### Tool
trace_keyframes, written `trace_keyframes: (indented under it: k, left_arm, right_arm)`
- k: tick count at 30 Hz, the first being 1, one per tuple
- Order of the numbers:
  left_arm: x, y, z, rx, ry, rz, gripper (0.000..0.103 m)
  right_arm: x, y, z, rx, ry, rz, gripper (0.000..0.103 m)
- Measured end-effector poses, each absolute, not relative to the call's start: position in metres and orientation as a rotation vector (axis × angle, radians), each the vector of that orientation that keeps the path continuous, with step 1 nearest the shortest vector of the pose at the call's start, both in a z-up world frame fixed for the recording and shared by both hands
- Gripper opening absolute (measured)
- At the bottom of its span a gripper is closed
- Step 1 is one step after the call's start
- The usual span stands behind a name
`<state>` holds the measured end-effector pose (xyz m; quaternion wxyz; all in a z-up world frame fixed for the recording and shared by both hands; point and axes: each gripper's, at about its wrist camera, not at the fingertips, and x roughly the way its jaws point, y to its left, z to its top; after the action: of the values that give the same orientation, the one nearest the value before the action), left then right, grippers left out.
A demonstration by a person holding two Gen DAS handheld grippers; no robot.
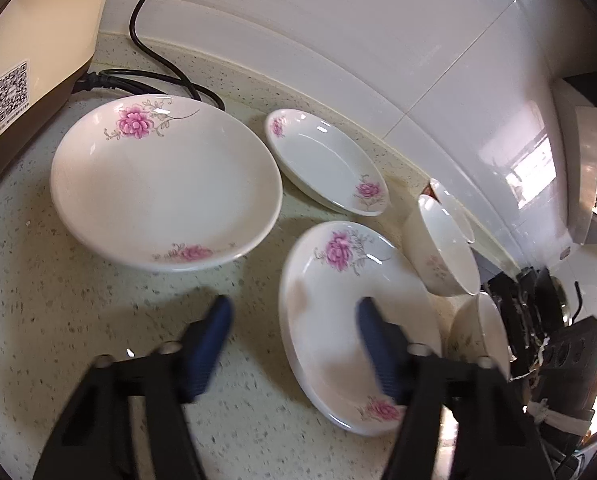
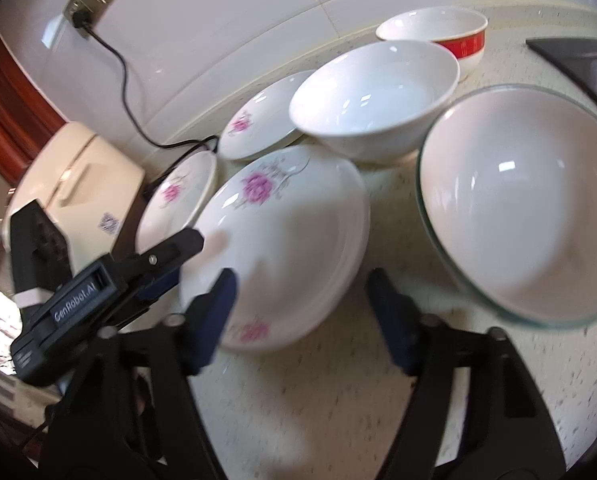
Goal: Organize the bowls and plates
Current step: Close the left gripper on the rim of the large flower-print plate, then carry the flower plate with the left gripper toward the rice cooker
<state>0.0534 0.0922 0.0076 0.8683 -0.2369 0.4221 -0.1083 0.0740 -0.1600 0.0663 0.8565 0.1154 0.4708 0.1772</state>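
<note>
Now the counter (image 1: 98, 320) lies under both tongs, and the big dish (image 1: 162, 184) sits up and left of the left tongs (image 1: 294, 316), which hang part open and empty, their right finger (image 1: 374, 344) over the near plate (image 1: 350, 320). That plate also lies between the right tongs' (image 2: 302, 292) fingers, likewise part open and empty, with a glass-rimmed bowl (image 2: 518, 208) just to their right and a white bowl (image 2: 374, 96) beyond. Glazed china looks stiff, slick and breakable, so I would pinch the plate's raised rim.
</note>
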Motion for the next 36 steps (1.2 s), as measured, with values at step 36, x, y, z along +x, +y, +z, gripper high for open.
trace_keyframes:
  k: [36]
  left_arm:
    - [-0.031,0.093,0.043,-0.23,0.629,0.054,0.015]
  right_arm:
    - [0.039,-0.139,0.077,0.061,0.815,0.534,0.022]
